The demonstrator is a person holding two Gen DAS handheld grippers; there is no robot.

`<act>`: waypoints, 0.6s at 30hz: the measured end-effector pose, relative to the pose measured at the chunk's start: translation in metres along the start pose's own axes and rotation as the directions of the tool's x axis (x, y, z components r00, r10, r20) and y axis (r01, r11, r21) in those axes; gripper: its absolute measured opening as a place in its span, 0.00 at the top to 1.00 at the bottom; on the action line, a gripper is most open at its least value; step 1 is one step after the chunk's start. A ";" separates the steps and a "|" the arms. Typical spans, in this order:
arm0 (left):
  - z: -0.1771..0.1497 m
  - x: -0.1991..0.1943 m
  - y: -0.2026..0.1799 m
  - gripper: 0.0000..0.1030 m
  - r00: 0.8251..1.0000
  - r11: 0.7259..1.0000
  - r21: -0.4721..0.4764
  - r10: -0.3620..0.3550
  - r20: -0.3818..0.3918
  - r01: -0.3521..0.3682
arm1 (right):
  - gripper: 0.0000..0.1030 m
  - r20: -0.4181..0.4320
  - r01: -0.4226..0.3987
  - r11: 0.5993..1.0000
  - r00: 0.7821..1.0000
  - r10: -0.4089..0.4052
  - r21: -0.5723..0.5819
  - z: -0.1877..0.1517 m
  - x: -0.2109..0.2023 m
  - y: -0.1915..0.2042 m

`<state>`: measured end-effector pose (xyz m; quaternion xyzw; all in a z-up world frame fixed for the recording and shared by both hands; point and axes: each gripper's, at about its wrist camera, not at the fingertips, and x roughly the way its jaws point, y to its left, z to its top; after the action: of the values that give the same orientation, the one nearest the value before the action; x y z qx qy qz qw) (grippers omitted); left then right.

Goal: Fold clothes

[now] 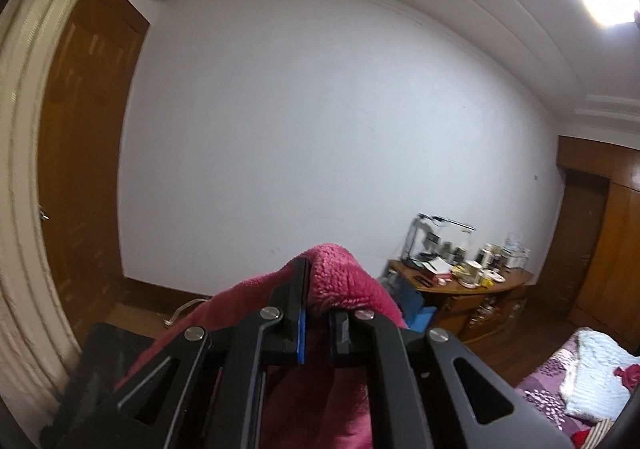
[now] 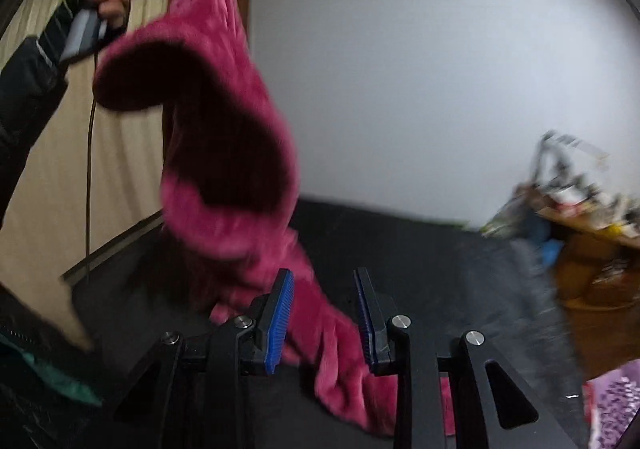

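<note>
Fleece garment [image 1: 344, 281] pinched in left jaws, right jaws seemingly empty

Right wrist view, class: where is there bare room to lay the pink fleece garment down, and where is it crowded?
Bare room: the dark surface between the hanging pink fleece garment and the wooden desk, ahead of the open right gripper. Crowded: the cluttered desk top. The left gripper holds the garment aloft.

white wall [image 1: 320, 129] | wooden door [image 1: 80, 149] | cluttered desk [image 1: 472, 289]
</note>
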<state>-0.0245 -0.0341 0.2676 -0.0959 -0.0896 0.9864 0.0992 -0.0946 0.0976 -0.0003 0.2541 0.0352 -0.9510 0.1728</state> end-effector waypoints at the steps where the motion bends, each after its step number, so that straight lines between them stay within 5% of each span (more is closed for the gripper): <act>1: 0.006 -0.007 0.004 0.93 1.000 1.000 -0.004 0.002 0.013 -0.002 | 0.67 -0.035 -0.041 0.999 0.999 0.041 0.001 -0.005 0.011 0.001; 7: 0.051 -0.047 0.016 0.93 0.996 0.999 0.019 -0.028 0.084 0.027 | 0.64 -0.131 -0.159 0.987 0.979 0.153 -0.030 -0.031 0.069 0.003; 9: 0.068 -0.063 0.019 0.93 0.993 0.998 0.035 -0.046 0.104 0.043 | 0.39 -0.125 -0.199 0.979 0.973 0.193 -0.033 -0.028 0.086 0.000; 12: 0.084 -0.078 0.023 0.93 0.991 0.998 0.040 -0.049 0.121 0.045 | 0.36 -0.079 -0.272 0.962 0.959 0.271 -0.005 -0.009 0.095 -0.002; 18: 0.106 -0.101 0.027 0.93 0.989 0.999 0.032 -0.044 0.139 0.040 | 0.28 0.080 -0.472 0.880 0.881 0.467 0.060 0.029 0.070 -0.028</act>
<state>0.0456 -0.0983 0.3823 -0.0231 -0.0839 0.9895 0.1150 -0.1749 0.0972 -0.0108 0.2313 -0.0698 -0.8889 0.3891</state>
